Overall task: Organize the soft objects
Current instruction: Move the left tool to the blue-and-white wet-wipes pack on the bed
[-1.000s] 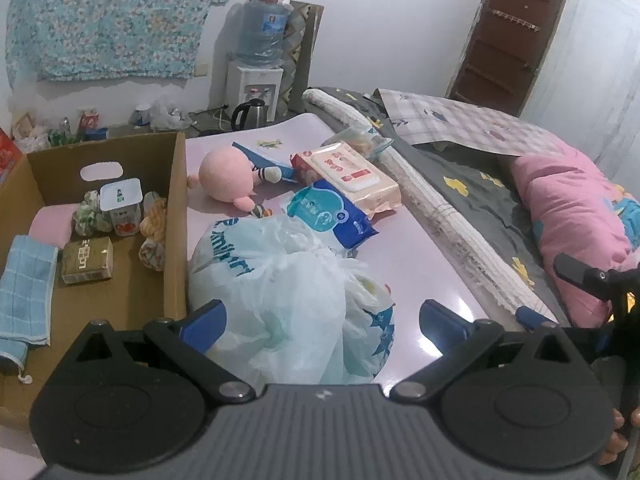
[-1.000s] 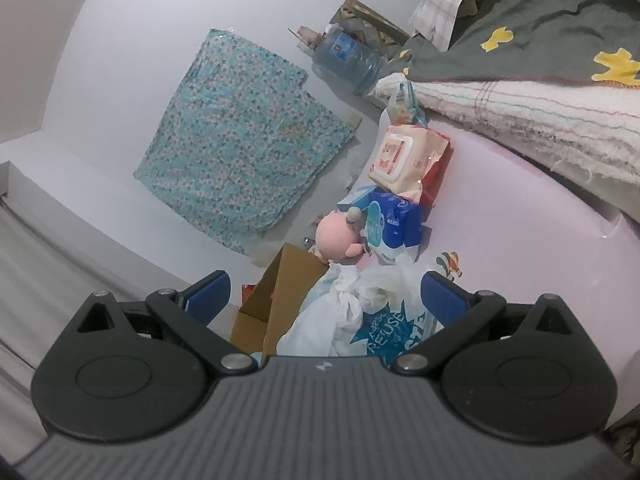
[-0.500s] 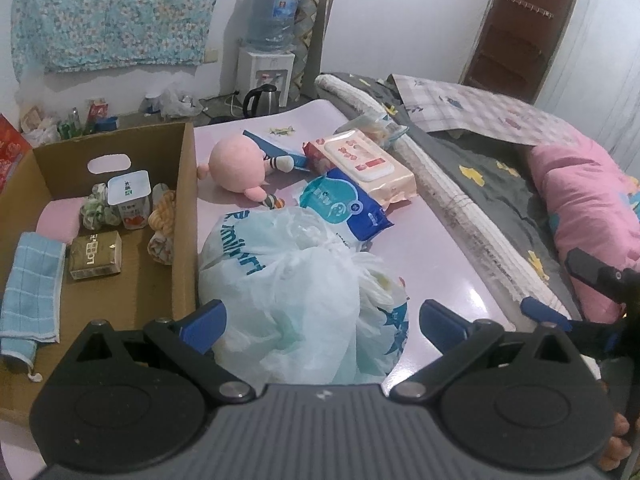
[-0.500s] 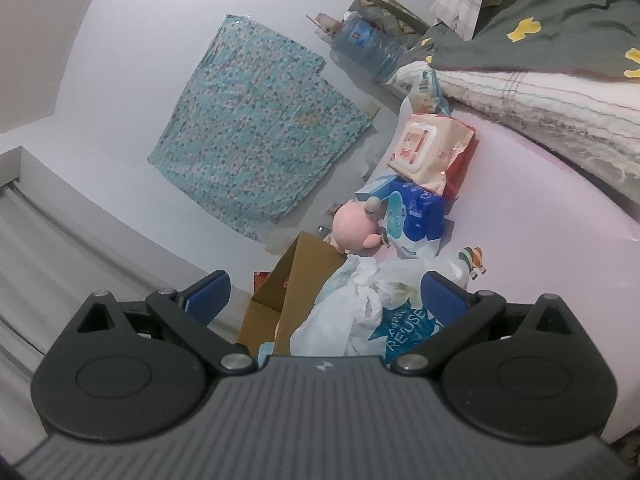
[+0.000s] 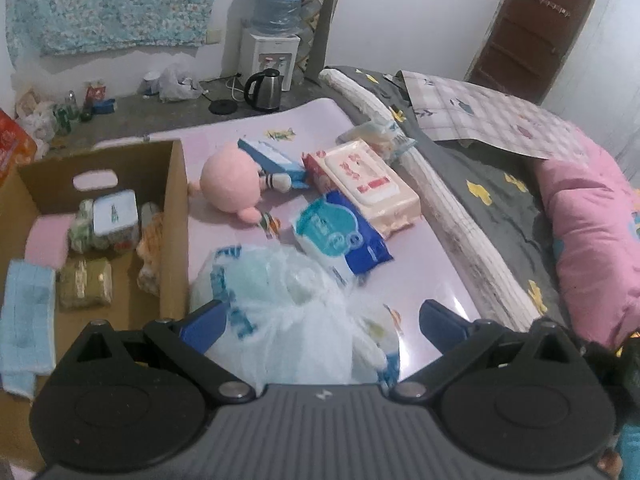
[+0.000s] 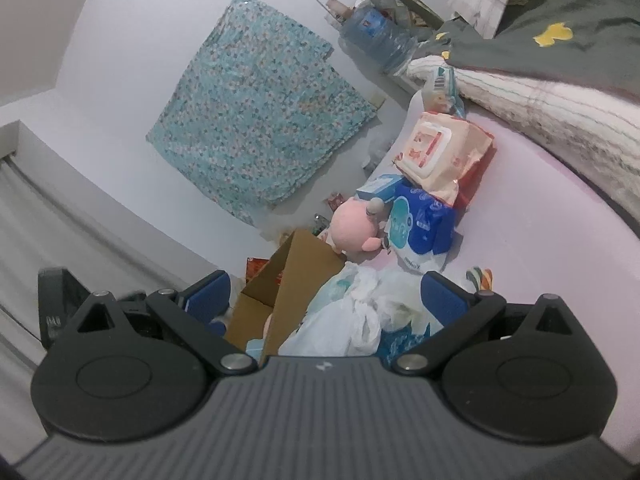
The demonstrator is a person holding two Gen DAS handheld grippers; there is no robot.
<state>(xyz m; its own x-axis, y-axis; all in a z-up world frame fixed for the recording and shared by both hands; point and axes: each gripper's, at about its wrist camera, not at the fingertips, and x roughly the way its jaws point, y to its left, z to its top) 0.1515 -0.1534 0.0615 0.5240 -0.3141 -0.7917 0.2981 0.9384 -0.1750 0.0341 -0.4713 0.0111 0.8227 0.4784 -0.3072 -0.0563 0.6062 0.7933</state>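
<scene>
Several soft things already lie inside the open brown cardboard box on the left of the pale pink mat: a folded light-blue checked cloth, a flat pink sponge-like pad, a small olive-green packet, a square white-topped tissue pack and something orange and fuzzy against the box's right wall. That looks like roughly half the job, judging from what is left outside. Waiting on the mat are a crumpled translucent white plastic bag with blue print, a round pink plush toy, a blue-and-white soft tissue pack, a peach-and-red pack of wet wipes, a flat light-blue carton behind the plush, and a small clear packet near the rolled cream blanket. The left gripper has its blue fingers spread wide on either side of the plastic bag, holding nothing; whether the pads touch the bag I cannot tell. The right gripper is tilted sideways, also spread wide and empty, with the same bag and the box's edge just ahead of it. The bag seems the likely next item for the box, and being slippery and loose it may bunch or slide when pinched.
</scene>
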